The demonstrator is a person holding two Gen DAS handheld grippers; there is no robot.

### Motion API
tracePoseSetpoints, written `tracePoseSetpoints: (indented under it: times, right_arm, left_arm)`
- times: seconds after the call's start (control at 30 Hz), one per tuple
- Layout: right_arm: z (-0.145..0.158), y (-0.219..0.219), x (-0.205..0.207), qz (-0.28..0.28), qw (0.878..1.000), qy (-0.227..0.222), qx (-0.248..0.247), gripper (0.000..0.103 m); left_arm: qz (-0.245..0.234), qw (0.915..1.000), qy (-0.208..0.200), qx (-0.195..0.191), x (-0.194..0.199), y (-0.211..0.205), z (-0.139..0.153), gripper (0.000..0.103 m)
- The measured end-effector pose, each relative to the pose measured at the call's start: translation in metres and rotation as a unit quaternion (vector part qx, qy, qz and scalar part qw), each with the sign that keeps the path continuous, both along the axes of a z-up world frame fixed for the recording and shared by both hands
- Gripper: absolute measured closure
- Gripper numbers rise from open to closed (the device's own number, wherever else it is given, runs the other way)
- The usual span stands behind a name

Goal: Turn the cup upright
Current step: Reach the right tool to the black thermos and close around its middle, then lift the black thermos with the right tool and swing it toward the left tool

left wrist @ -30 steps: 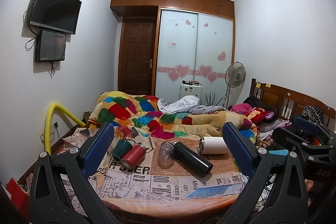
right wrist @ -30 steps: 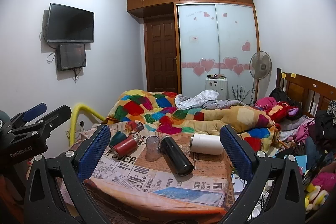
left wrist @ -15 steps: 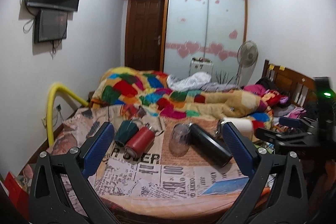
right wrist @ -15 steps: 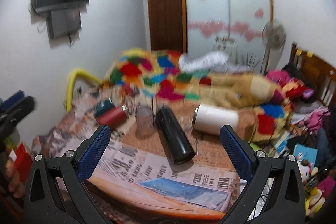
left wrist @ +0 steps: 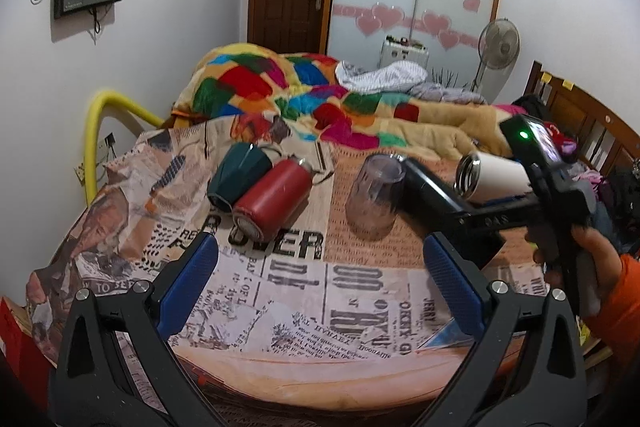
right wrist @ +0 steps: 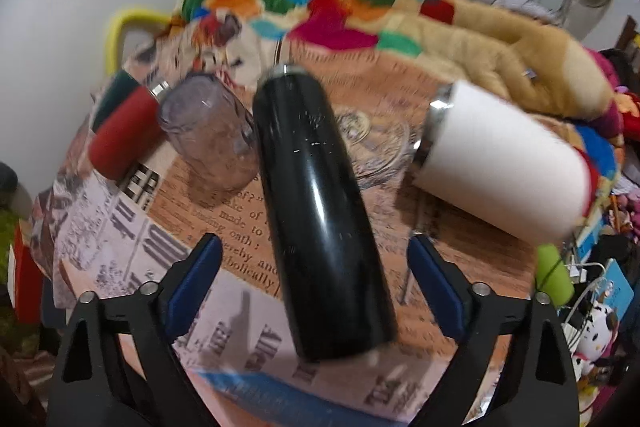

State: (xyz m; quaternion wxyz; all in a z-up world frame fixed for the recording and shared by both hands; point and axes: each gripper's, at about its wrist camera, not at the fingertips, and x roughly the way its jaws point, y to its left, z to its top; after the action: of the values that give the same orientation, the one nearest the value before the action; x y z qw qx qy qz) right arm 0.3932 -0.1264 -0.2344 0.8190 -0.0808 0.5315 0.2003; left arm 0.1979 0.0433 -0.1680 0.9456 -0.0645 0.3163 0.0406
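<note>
Jaws apart, black cup (right wrist: 320, 203) lying between.

flasks: 3 (red (left wrist: 276, 197), black (right wrist: 320, 203), white (right wrist: 500, 167)) | green cup (left wrist: 236, 175): 1 | clear tumbler (left wrist: 374, 201): 1

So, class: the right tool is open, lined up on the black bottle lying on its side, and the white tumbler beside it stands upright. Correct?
Not quite. The white tumbler also lies on its side, as the right wrist view shows. The right tool is indeed open, lined up on the lying black bottle.
</note>
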Motion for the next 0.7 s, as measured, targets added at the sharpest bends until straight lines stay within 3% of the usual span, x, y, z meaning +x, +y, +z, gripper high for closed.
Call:
tracePoseSetpoints:
  times: [0.33, 0.37, 0.7]
  right_arm:
    - [-0.032, 0.01, 0.025, 0.016, 0.998, 0.047, -0.033, 0.03]
    - [-0.033, 0.011, 0.029, 0.014, 0.998, 0.046, -0.036, 0.036]
    - [-0.014, 0.01, 0.009, 0.02, 0.999, 0.02, -0.018, 0.042]
  left_arm:
    - [-0.002, 0.9996, 0.025, -0.012, 0.009, 0.003, -0.015, 0.0]
    - [-0.002, 0.9996, 0.027, -0.011, 0.009, 0.004, -0.016, 0.0]
    - [0.003, 0.9999, 0.016, -0.003, 0.002, 0.002, -0.003, 0.0]
